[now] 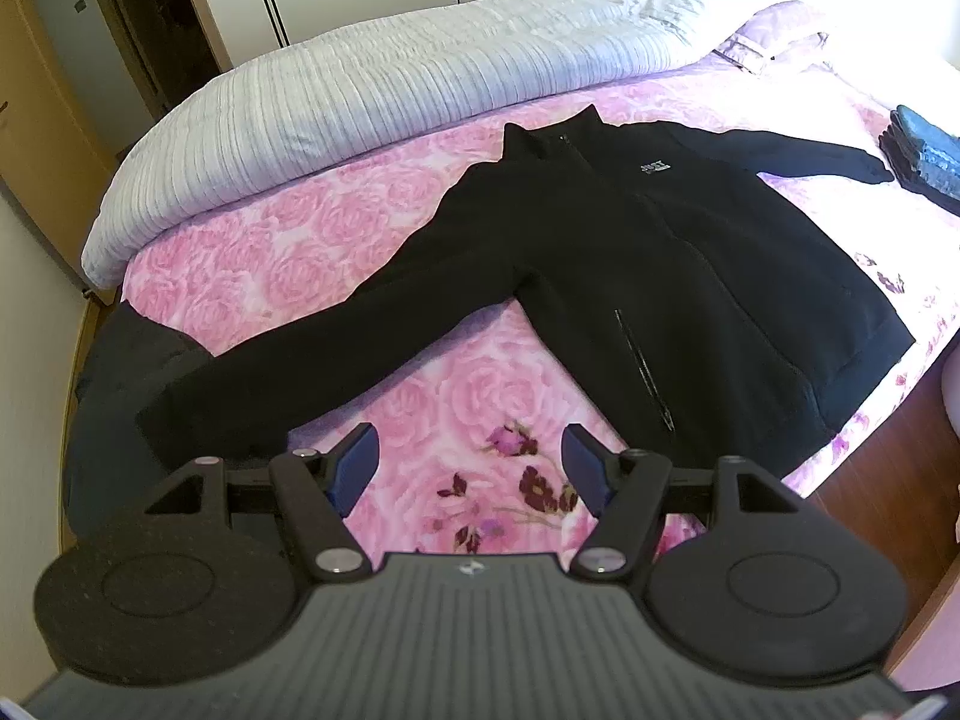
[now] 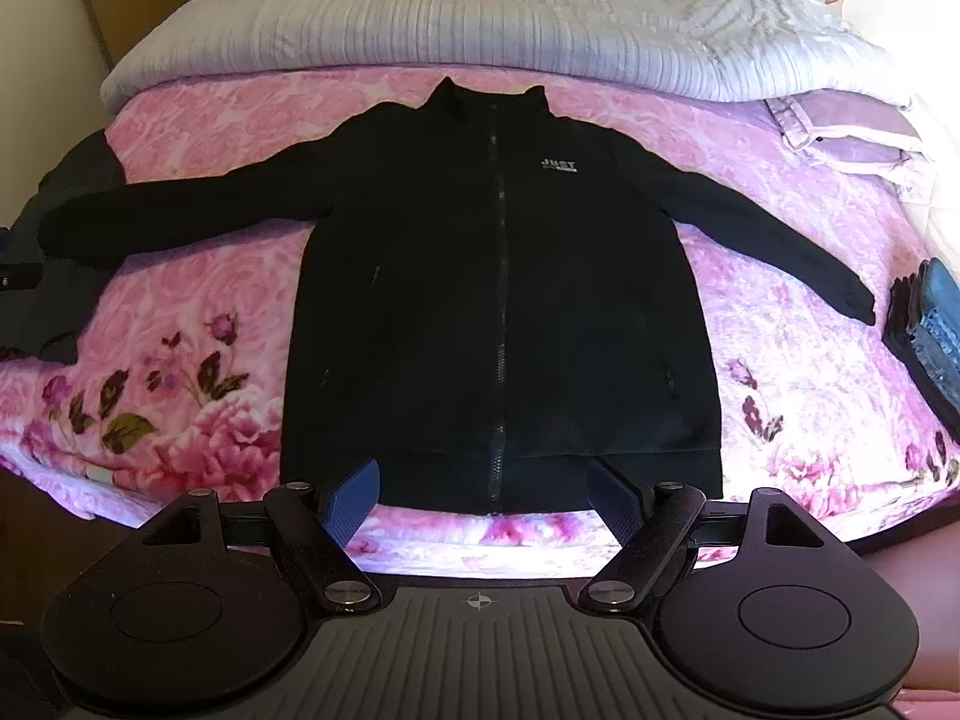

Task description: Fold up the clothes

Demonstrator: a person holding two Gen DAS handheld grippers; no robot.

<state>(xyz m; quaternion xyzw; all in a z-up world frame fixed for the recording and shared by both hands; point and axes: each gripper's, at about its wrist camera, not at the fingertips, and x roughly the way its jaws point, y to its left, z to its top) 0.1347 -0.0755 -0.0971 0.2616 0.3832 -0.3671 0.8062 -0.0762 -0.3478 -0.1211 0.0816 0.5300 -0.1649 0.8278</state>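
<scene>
My black zip-up jacket [image 2: 498, 276] lies face up and flat in the middle of the right wrist frame, on the pink rose-print bedspread [image 2: 198, 252], collar toward the top, hem at the bottom, both sleeves stretched out to the sides. My right gripper [image 2: 485, 501] hovers at the bottom centre of that frame with its jaws spread wide and nothing between them; the hem sits just beyond the blue pads [image 2: 354, 495]. My left gripper [image 1: 470, 468], at the bottom centre of the left wrist frame, is spread too and holds nothing, over bare bedspread with the jacket's sleeve [image 1: 336, 354] running toward the lower left. As I judge it, no fold has begun, so the first step is to bring a sleeve in across the chest. To do that well, I should pinch the cuff end and the shoulder seam together, lift only enough to clear the cloth, and lay the sleeve straight so the front stays smooth. Counting: one jacket, two sleeves, two grippers, one white ribbed quilt [image 2: 372, 18] across the top, one pale lilac folded garment [image 2: 852, 144] at upper right, and one stack of dark folded clothes [image 2: 927, 330] at the right edge.
</scene>
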